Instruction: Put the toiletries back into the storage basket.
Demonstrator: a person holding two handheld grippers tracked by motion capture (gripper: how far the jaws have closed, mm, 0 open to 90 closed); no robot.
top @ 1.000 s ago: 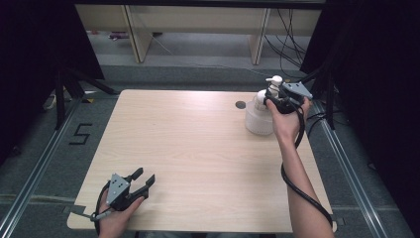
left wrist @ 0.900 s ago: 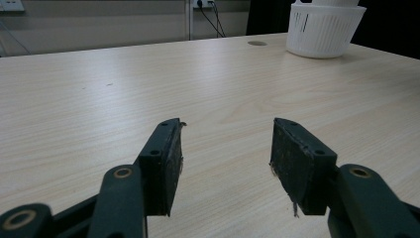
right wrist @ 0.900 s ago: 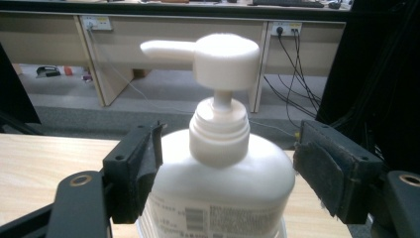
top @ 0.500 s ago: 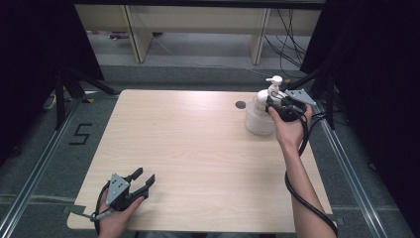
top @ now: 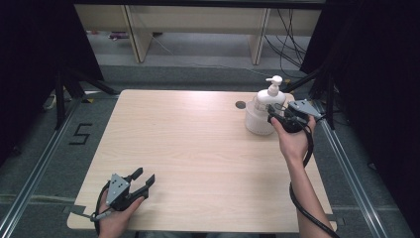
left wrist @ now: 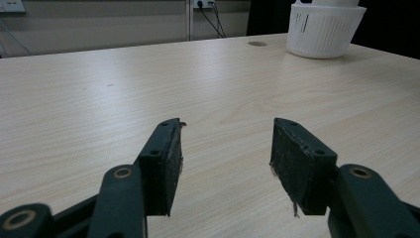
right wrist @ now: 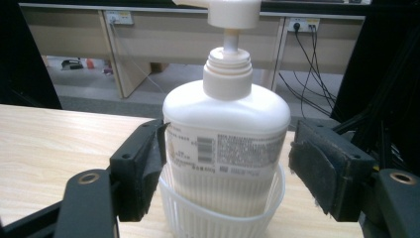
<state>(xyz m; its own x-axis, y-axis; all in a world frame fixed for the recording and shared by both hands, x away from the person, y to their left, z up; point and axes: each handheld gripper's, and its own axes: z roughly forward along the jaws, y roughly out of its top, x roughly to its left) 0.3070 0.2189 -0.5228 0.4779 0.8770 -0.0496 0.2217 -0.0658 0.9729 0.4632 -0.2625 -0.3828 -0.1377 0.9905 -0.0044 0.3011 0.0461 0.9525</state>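
A white pump bottle [top: 268, 98] stands upright in a small white ribbed basket [top: 257, 126] at the table's far right. My right gripper [top: 273, 113] is open at the bottle's right side. In the right gripper view the bottle [right wrist: 227, 130] stands between the jaws above the basket [right wrist: 216, 216]. The left jaw is at the label's edge and the right jaw is a gap away, so the right gripper [right wrist: 233, 159] holds nothing. My left gripper [top: 143, 179] rests open on the near left of the table [top: 188, 148], and nothing lies between the jaws of the left gripper [left wrist: 225, 144].
A small dark round hole [top: 240, 104] sits in the tabletop just left of the basket. The basket [left wrist: 324, 29] shows far off in the left gripper view. Desk legs and cables stand on the floor beyond the table.
My right gripper has come down and toward the near side, from the bottle's top to the level of its body. The left gripper and the bottle have not moved.
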